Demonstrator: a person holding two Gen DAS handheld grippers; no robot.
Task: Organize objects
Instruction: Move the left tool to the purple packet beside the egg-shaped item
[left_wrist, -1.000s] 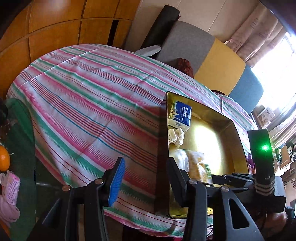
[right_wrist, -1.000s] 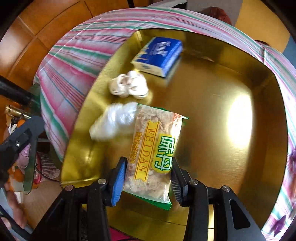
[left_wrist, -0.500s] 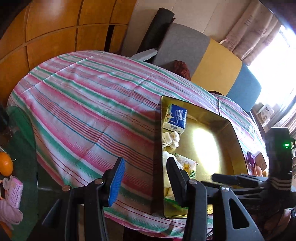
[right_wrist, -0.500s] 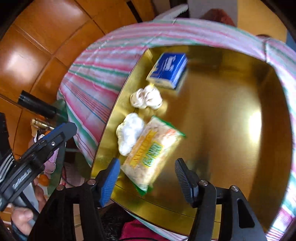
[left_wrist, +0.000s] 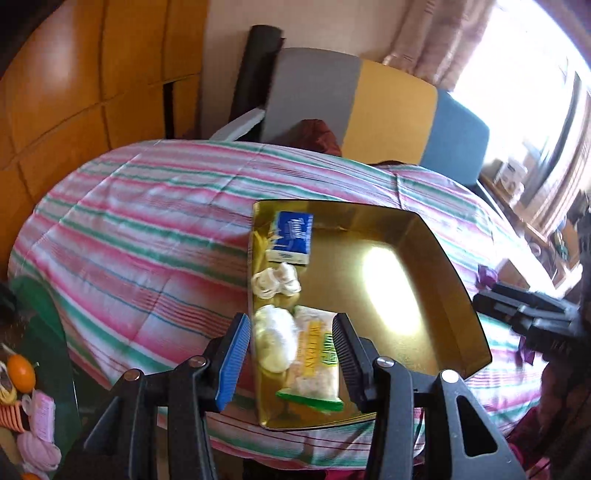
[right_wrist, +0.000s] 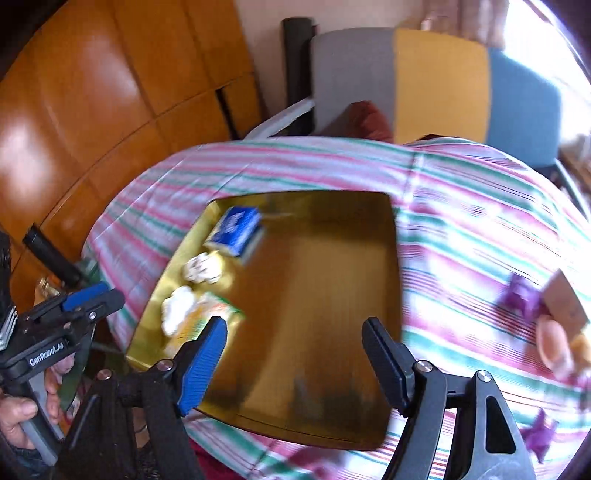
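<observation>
Snack packet (left_wrist: 314, 365) in gold tray (left_wrist: 436, 258)

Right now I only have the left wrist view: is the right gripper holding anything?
Observer: No. The right gripper has its jaws opening with nothing between them, over the gold tray.
Operator: Is anything lying outside the tray on that side?
Observer: Yes, a pale pink rounded thing lies on the striped cloth, right of the tray.
Operator: Anything beside it?
Observer: A tan box sits just behind it. Blur hides whether they touch.
</observation>
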